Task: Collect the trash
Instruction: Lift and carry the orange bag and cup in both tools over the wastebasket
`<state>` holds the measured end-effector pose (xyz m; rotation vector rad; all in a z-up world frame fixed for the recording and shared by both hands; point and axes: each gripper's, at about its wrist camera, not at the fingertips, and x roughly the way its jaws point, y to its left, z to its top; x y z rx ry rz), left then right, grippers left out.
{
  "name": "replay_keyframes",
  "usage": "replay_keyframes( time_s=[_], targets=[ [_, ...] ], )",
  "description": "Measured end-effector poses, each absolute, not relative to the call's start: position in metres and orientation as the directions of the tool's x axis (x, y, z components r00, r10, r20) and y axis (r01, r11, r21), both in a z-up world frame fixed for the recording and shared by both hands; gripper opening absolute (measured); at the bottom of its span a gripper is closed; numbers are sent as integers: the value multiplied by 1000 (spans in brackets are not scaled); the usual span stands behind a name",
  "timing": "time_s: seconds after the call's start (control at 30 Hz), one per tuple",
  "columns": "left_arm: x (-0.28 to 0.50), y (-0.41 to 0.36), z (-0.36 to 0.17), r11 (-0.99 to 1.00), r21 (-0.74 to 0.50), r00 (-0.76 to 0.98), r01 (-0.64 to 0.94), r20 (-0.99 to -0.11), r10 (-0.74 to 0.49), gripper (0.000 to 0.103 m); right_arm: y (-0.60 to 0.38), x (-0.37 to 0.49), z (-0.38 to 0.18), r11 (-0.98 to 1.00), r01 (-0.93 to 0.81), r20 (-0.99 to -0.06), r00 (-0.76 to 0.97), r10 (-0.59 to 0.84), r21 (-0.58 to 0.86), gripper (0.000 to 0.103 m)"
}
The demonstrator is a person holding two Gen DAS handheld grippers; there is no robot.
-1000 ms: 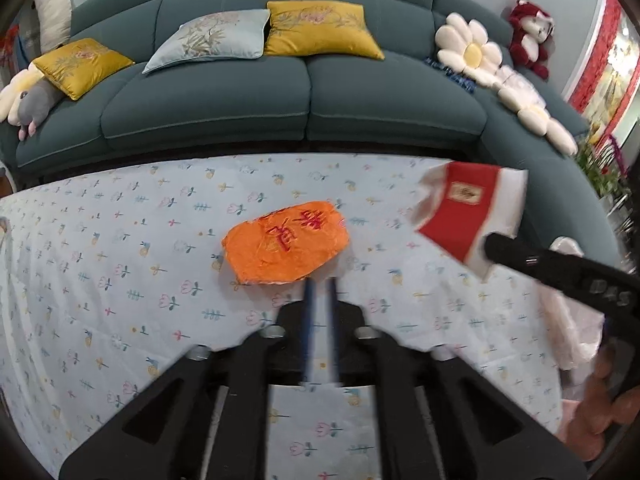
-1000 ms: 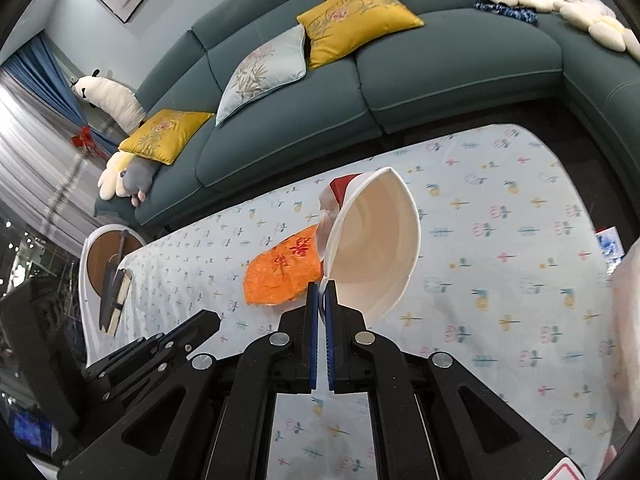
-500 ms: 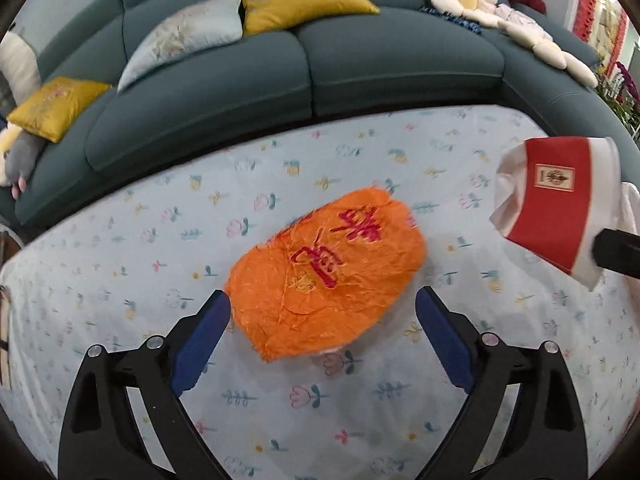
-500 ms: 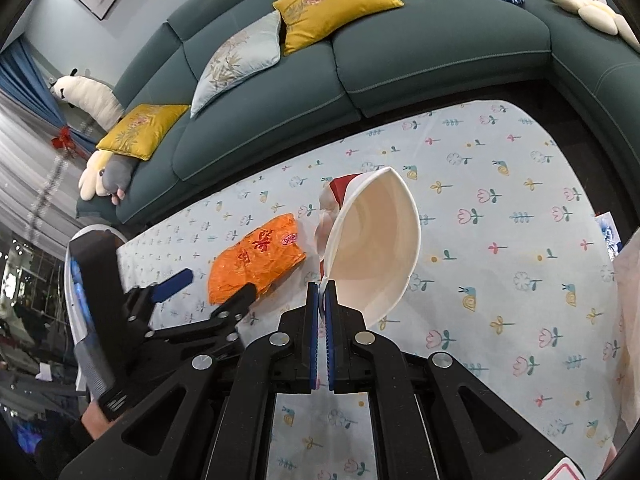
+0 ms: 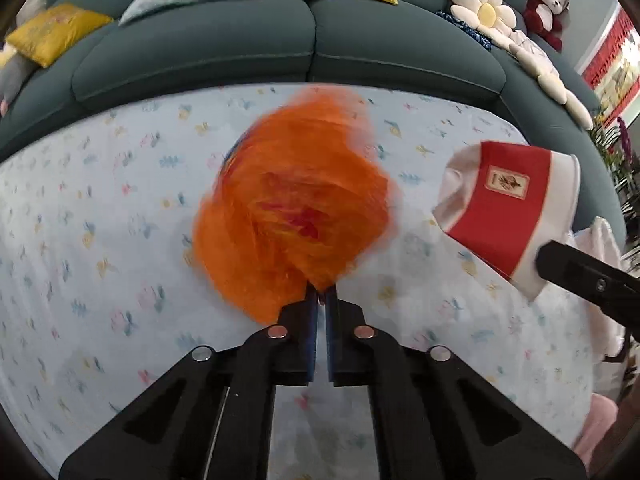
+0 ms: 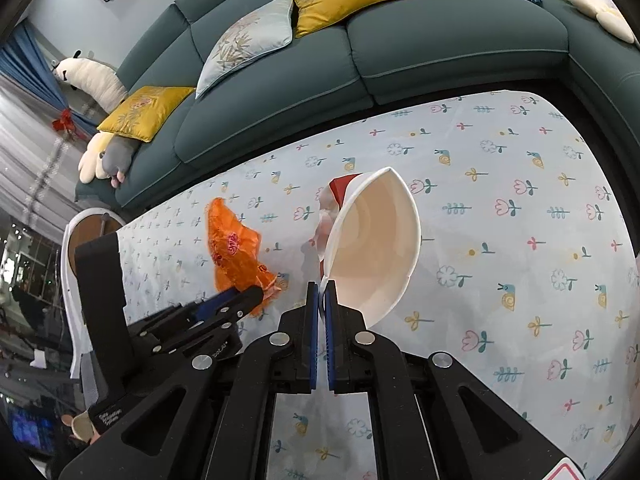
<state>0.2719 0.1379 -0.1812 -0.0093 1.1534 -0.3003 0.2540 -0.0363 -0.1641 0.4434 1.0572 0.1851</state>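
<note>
A crumpled orange wrapper point(image 5: 292, 216) with red print is pinched at its near edge by my left gripper point(image 5: 321, 300), which is shut on it; the wrapper stands up off the flowered tablecloth point(image 5: 100, 240) and looks blurred. In the right wrist view the same orange wrapper point(image 6: 234, 248) rises from the left gripper point(image 6: 256, 294) at lower left. My right gripper point(image 6: 321, 290) is shut on the rim of a red-and-white paper bowl point(image 6: 376, 244), held tilted above the cloth with its white inside facing the camera. That paper bowl point(image 5: 508, 208) shows its red band at the right of the left wrist view.
A teal sofa point(image 5: 312, 44) with yellow and pale cushions curves behind the table. Plush toys point(image 5: 544, 8) lie on its right arm. A round side table point(image 6: 86, 232) stands past the cloth's left end. A pink cloth point(image 5: 604, 256) and a hand point(image 5: 624, 412) are at the right edge.
My left gripper came down onto the orange wrapper, opened wide around it, then shut on its near edge and lifted it upright. The right gripper kept the bowl and sank slightly.
</note>
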Motion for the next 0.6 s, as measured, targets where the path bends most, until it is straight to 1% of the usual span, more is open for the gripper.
replay_keyframes(
  time_s=[0.1, 0.43, 0.6],
  targets=[
    [257, 134, -176, 960, -180, 368, 213, -896, -249, 3, -39, 244, -160, 894, 61, -793, 491, 361, 445, 4],
    [198, 118, -148, 943, -302, 358, 142, -872, -333, 3, -60, 201, -143, 880, 82, -776, 515, 364, 467, 4],
    [174, 98, -126, 939, -309, 372, 152, -862, -344, 3, -77, 179, -128, 872, 97, -761, 542, 357, 479, 4]
  ],
)
